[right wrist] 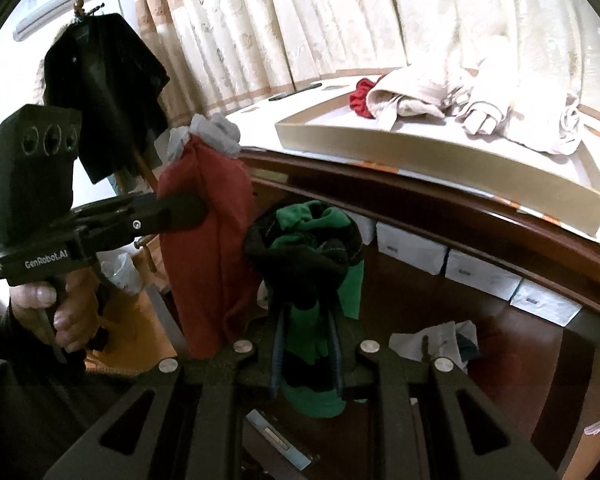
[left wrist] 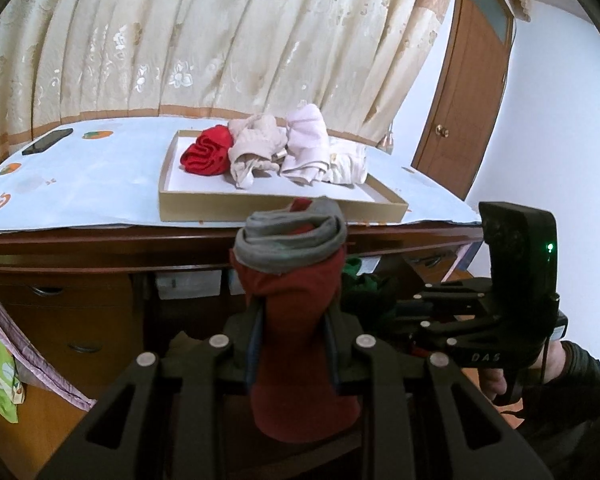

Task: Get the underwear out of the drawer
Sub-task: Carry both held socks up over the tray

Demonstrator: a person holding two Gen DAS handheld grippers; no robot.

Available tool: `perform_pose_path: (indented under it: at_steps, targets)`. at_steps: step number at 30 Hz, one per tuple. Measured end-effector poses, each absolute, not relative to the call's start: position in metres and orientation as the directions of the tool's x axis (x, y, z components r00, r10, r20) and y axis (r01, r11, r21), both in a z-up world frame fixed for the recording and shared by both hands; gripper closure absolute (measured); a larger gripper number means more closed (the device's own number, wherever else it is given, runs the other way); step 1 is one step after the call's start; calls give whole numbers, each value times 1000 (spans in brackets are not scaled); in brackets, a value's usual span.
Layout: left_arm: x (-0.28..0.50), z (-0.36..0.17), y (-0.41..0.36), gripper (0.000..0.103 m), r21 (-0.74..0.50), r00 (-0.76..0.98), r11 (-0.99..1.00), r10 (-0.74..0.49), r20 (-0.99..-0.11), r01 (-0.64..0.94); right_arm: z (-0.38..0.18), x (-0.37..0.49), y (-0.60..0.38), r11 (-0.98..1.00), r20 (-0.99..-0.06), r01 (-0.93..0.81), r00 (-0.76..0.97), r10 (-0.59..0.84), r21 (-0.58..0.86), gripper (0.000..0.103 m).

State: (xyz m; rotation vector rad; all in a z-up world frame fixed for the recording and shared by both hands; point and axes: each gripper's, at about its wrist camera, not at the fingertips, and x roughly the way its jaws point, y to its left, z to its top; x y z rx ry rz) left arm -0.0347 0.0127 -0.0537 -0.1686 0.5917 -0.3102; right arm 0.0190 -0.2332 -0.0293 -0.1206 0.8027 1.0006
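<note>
- Curtain (left wrist: 228, 40): cream, flower-patterned, hangs behind the desk; its upper part is cut off by the lens edge in both views.
- Desk (left wrist: 100, 248): dark wood, top covered by a pale printed sheet (left wrist: 100, 168). The space under the desk is dim; white boxes (right wrist: 412, 246) stand there in a row, labels too small to read.
- Door (left wrist: 464, 92): brown, to the right of the desk, top cut off.
- Tray (left wrist: 276, 206): shallow cardboard, on the desk near its front edge. In it lie a red garment (left wrist: 206, 154), a beige one (left wrist: 256, 148) and pale pink ones (left wrist: 306, 144), bunched together; their exact kinds are hard to make out.
- Dark coat (right wrist: 108, 96): hangs on a stand left of the desk, partly hidden by the left gripper's body.
- Red underwear (left wrist: 296, 312): rolled, grey waistband on top, held up in front of the desk edge, below the tray. Its lower end is hidden behind the gripper frame.
- Left gripper (left wrist: 294, 344): fingers narrow, clamped on the red underwear.
- Green underwear (right wrist: 320, 280): rolled, black waistband, in front of the desk, just right of the red underwear.
- Right gripper (right wrist: 306, 344): fingers narrow, pinching the green underwear; a hand (left wrist: 496, 376) grips its handle, the sleeve cut off.
- Phone (left wrist: 48, 141): dark, flat on the desk's far left.
- Drawer: cannot be made out with certainty.
</note>
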Motion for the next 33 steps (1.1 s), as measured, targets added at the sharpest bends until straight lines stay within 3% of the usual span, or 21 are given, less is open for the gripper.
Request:
perform_pose_path:
  at_steps: [33]
  targets:
    - [-49, -39, 9, 79, -202, 851, 954, -290, -437, 222, 9, 5, -257, 577, -501, -784, 413, 761, 229, 82]
